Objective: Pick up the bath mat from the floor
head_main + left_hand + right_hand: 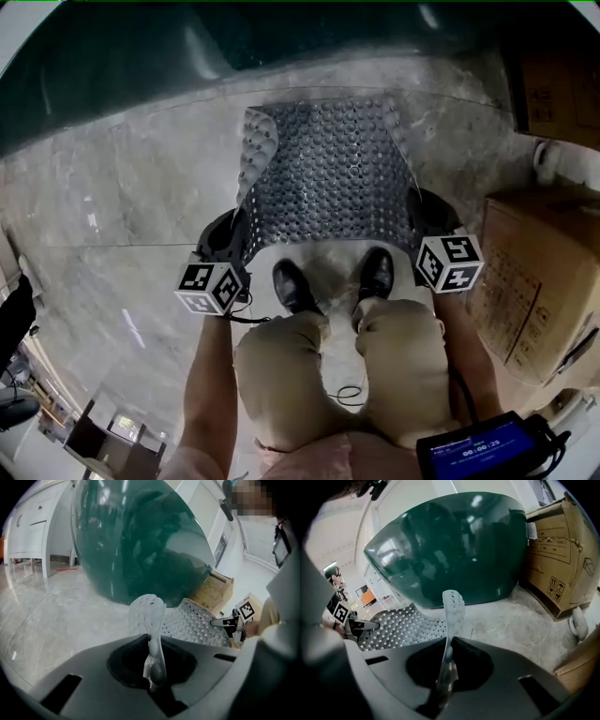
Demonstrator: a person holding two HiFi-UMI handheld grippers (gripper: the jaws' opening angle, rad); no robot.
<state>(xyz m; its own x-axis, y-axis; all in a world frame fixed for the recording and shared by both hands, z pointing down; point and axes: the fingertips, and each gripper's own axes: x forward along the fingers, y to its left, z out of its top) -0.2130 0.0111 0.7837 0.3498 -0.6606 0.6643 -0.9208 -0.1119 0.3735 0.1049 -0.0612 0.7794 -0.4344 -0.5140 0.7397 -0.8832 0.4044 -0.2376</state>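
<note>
The bath mat point(328, 178) is a clear, bubbly plastic sheet with rows of round studs. It hangs lifted off the marble floor point(141, 197) between my two grippers, its far edge drooping toward the green tub. My left gripper point(239, 234) is shut on the mat's near left corner, and that corner point(149, 616) sticks up between the jaws in the left gripper view. The right gripper point(417, 220) is shut on the near right corner, and that corner point(453, 609) curls up between its jaws in the right gripper view.
A large dark green tub point(234, 42) stands just beyond the mat. Cardboard boxes point(539, 281) are stacked at the right. The person's two black shoes point(333, 279) stand on a pale patch of floor below the mat. White cabinets point(33, 531) line the far left wall.
</note>
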